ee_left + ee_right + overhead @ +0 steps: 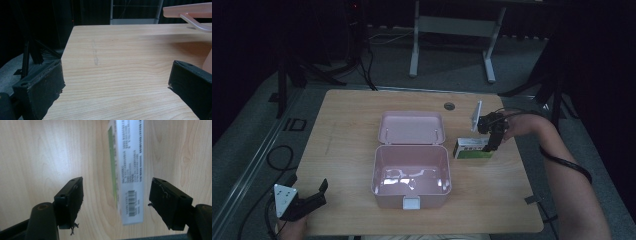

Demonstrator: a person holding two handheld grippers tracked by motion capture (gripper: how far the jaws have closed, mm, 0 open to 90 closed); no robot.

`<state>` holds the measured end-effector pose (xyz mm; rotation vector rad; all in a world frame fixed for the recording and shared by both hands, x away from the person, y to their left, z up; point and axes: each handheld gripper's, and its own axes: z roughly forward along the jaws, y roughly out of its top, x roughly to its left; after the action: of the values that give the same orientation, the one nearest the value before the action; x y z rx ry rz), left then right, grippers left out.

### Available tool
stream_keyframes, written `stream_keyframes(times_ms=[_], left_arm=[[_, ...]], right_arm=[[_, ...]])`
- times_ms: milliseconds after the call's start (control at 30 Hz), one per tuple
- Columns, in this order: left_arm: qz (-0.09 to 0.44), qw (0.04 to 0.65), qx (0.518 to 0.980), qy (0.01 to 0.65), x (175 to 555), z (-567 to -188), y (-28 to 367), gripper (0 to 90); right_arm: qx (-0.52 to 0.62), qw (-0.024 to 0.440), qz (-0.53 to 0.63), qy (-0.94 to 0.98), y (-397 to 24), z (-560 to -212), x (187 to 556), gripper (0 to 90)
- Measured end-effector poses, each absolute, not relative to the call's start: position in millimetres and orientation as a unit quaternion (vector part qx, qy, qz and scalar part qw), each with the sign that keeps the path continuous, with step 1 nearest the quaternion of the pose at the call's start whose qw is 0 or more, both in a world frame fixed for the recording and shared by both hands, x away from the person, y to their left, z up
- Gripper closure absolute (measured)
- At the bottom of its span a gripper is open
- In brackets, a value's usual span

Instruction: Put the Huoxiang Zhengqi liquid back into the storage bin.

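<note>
A: Where's the green and white carton?

B: Lying on the desk, just right of the open pink box.

A: And the right gripper?

B: Directly above the carton, its fingers spread wide to either side, gripping nothing.

A: The left gripper?

B: Low at the desk's near edge, well left of the pink box, fingers wide apart and empty.
</note>
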<state>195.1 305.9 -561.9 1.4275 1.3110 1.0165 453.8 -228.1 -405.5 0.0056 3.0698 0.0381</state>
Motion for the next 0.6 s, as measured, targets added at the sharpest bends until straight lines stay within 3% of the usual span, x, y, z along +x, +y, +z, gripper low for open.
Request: stream_keyframes(times_ms=[600], left_arm=[[0.413, 0.459, 0.581, 0.53, 195, -562, 306, 0.3]], right_arm=[[0.009, 0.017, -0.016, 1.0, -220, -449, 481, 41.4]])
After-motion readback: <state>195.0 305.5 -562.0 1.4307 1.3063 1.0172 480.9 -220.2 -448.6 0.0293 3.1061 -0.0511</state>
